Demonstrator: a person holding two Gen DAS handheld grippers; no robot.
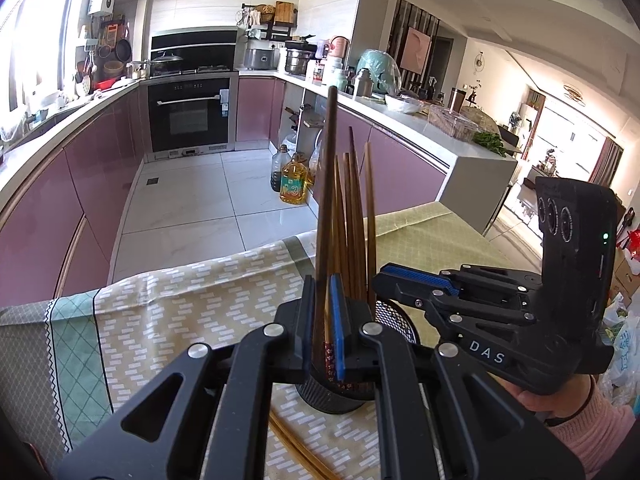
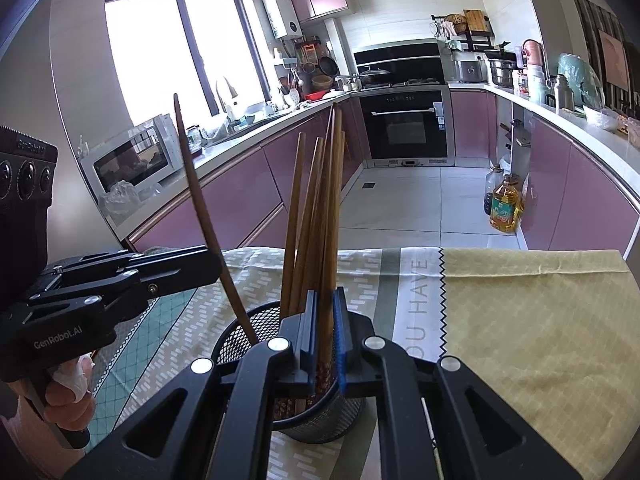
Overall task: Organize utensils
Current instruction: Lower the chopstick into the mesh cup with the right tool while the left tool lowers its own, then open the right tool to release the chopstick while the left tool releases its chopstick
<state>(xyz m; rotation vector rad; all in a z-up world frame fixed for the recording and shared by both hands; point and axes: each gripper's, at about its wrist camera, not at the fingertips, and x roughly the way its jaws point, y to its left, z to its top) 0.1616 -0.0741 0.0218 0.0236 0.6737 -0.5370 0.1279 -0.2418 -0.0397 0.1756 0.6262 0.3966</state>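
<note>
I see a tabletop [image 2: 540,320] under patterned cloths, 1 printed "OU HAVE" [image 2: 418,304], in a kitchen with mauve cabinets [image 1: 100,184], an oven [image 1: 190,118] and white floor tiles. Left hand-held gripper [image 1: 322,316] marked "GenRobot.AI", right hand-held gripper [image 2: 326,328] marked "DAS": each clamped on 1 chopstick over the mesh holder [image 2: 236,336].
</note>
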